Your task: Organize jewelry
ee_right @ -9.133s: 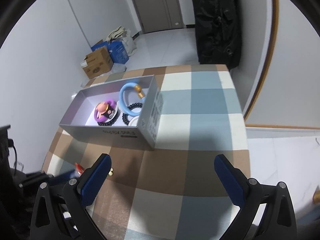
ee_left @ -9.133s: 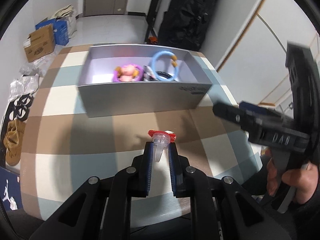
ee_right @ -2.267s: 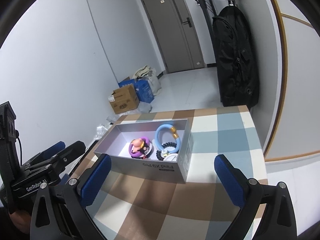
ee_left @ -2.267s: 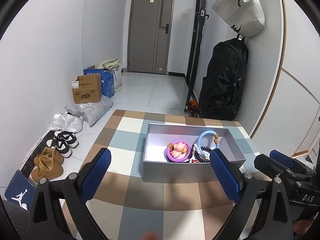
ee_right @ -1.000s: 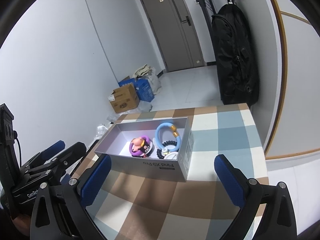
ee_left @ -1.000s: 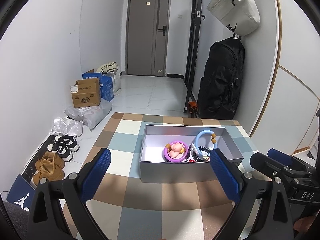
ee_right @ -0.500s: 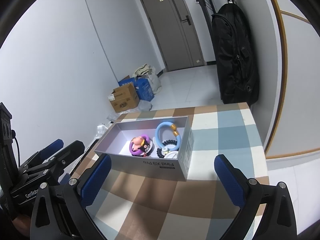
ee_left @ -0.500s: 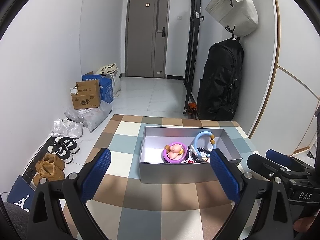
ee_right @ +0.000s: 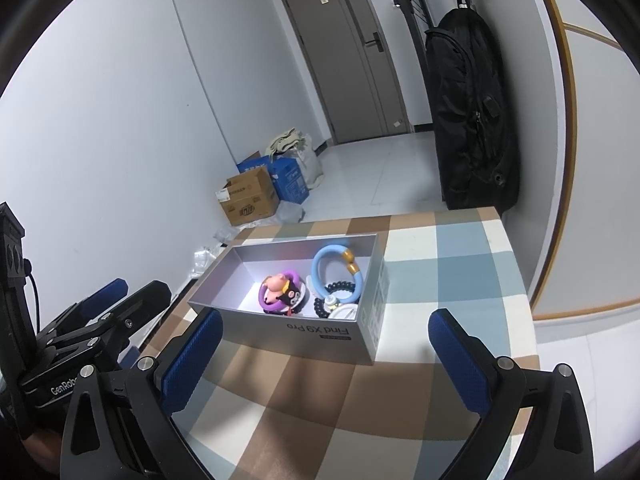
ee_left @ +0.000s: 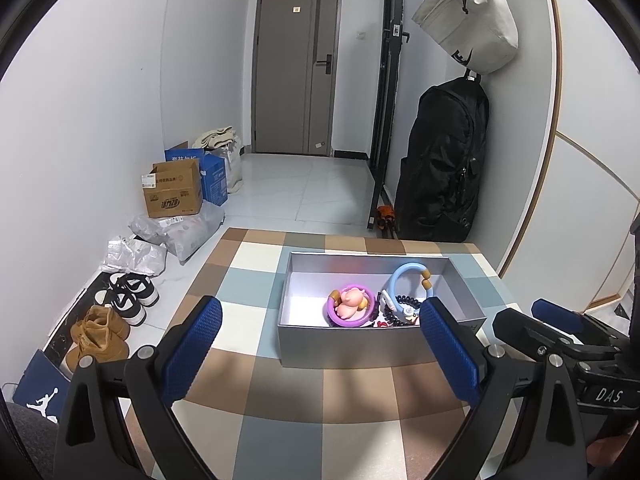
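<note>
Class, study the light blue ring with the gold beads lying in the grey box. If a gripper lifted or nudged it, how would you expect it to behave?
The light blue ring looks like a smooth, closed hoop, so it is probably stiff and a little slippery. It is thin and open in the middle, so likely light. It leans against the black beaded bracelet inside the grey box, so a nudge might shift both.

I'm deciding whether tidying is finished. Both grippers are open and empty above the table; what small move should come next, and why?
Probably none beyond easing both back. The left gripper and right gripper hold nothing, the blue ring, purple ring and black beads sit inside the grey box, and the table shows no loose pieces in view.
</note>
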A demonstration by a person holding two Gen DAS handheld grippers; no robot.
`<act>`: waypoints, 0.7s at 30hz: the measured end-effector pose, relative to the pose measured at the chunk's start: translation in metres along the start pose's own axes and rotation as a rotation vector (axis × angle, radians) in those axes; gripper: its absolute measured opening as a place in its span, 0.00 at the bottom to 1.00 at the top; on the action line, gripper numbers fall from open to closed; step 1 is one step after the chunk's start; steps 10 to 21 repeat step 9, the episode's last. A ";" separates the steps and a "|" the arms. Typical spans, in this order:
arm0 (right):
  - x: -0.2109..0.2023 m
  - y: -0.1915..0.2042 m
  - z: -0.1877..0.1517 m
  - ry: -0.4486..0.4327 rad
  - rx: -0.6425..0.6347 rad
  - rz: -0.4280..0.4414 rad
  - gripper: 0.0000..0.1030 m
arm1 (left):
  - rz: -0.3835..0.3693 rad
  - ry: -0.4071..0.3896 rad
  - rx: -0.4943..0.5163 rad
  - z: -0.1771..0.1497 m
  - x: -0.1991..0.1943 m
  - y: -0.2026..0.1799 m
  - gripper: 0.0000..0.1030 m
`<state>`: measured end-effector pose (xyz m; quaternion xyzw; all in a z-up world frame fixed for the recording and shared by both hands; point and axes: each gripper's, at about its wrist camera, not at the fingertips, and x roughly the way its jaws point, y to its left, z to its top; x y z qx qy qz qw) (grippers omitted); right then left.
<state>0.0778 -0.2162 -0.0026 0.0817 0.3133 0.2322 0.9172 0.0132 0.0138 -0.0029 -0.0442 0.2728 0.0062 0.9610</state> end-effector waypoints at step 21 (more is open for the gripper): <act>0.003 0.000 -0.001 0.006 0.008 0.004 1.00 | -0.008 0.007 0.000 -0.001 0.000 0.000 0.94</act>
